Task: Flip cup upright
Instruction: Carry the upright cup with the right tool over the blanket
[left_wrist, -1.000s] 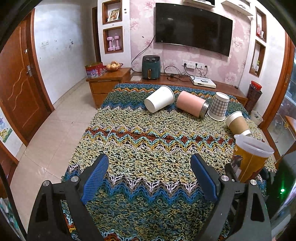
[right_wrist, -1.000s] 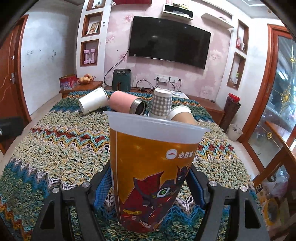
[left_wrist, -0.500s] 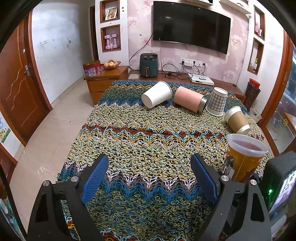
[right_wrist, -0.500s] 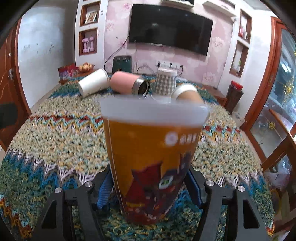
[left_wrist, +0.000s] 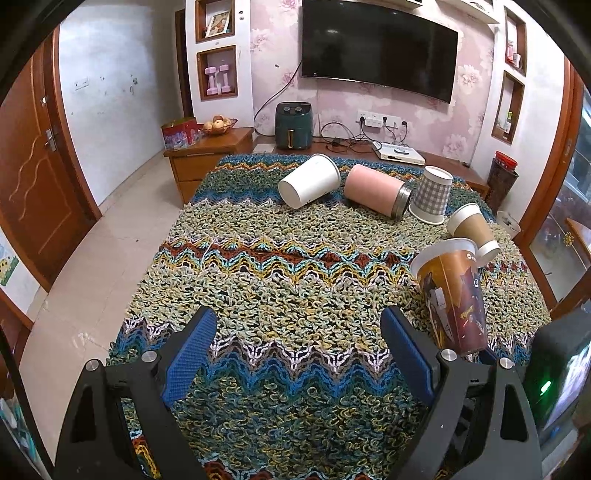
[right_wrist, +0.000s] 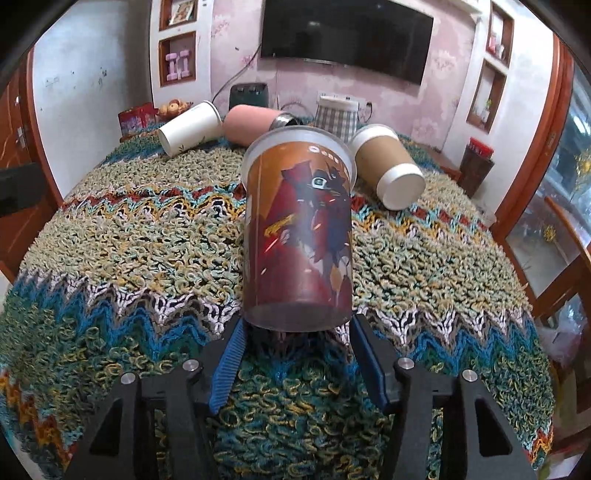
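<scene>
An orange printed plastic cup (right_wrist: 299, 229) with a clear rim stands mouth up just past my right gripper (right_wrist: 297, 334), tilted away. Its base sits between the blue fingertips; I cannot tell whether the pads press it. In the left wrist view the same cup (left_wrist: 450, 295) leans at the right. My left gripper (left_wrist: 297, 339) is open and empty above the woven cloth (left_wrist: 258, 280). At the back lie a white paper cup (left_wrist: 308, 181) and a pink tumbler (left_wrist: 376, 195), a checked cup (left_wrist: 430, 199) stands upside down, and a brown sleeved cup (left_wrist: 472, 230) lies on its side.
A TV (left_wrist: 376, 48) hangs on the back wall above a wooden cabinet (left_wrist: 207, 155) with an air fryer (left_wrist: 293, 125). A wooden door (left_wrist: 33, 177) is at the left. The table's edge drops to tiled floor (left_wrist: 122, 229) on the left.
The orange cup has moved from deep between the right fingers to their tips, now lower and tilted away. The left gripper has risen slightly and stays open.
</scene>
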